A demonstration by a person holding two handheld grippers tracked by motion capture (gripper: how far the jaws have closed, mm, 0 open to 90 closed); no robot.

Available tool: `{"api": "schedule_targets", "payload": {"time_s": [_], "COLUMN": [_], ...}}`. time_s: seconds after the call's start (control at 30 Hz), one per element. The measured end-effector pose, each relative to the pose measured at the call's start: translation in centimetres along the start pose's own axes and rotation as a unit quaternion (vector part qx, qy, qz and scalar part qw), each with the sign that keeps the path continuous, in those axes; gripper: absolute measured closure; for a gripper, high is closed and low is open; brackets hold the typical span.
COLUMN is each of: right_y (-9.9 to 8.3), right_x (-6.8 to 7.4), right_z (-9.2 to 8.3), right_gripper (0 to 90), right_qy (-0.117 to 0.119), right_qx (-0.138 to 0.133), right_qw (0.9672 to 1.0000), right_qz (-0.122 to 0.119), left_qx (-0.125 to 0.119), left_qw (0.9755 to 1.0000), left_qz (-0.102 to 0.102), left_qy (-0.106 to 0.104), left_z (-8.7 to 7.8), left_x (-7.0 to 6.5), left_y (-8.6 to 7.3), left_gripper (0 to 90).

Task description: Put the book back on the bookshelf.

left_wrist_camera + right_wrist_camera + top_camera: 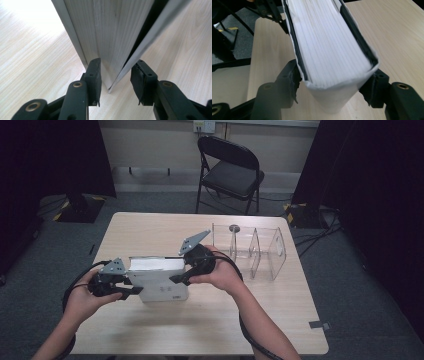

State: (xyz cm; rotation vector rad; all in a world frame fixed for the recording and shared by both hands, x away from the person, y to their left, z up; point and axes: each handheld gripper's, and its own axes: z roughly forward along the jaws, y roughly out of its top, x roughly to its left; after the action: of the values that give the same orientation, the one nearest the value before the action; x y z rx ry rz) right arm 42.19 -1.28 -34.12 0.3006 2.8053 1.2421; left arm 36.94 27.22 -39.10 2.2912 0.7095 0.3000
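A thick white book (159,280) stands on its edge on the light wooden table (200,330), left of the middle. My left gripper (131,287) is at the book's left end. In the left gripper view the book (112,30) sits between the jaws of the left gripper (116,80), one pad flat on a cover and the other against the flared loose cover. My right gripper (182,272) is at the book's upper right corner. In the right gripper view both pads of the right gripper (334,80) press the covers of the book (324,45), page edges showing.
A clear plastic organiser with upright dividers (255,250) stands right of the book, a small dark round knob (234,227) at its back. A black folding chair (230,170) stands beyond the table's far edge. Bare tabletop lies toward the near edge.
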Motion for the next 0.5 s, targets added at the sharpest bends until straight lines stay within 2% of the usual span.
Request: {"api": "schedule_targets", "payload": {"time_s": [0.1,0.27,0.33,0.5], "right_y": [0.35,0.74,0.8,0.77], "right_x": [0.26,0.48,0.65,0.95], "right_z": [-0.04,0.09,-0.01,-0.16], "right_gripper": [41.7,44.2,47.3,49.4], "right_qy": [0.004,-0.001,-0.002,-0.011], "right_qx": [-0.002,0.005,0.013,0.016], "right_qw": [1.0,0.9999,0.9999,0.9998], "right_qz": [-0.004,0.011,0.0,-0.004], "left_qx": [0.005,0.002,-0.005,0.0], "left_qw": [1.0,1.0,1.0,1.0], "left_qz": [0.002,0.003,-0.003,-0.004], "left_qy": [0.001,0.002,-0.002,0.0], "left_z": [0.04,0.18,0.24,0.49], "left_x": [0.14,0.31,0.37,0.26], "left_y": [0.13,0.25,0.24,0.06], "left_gripper": [60.5,59.9,58.8,45.4]}}
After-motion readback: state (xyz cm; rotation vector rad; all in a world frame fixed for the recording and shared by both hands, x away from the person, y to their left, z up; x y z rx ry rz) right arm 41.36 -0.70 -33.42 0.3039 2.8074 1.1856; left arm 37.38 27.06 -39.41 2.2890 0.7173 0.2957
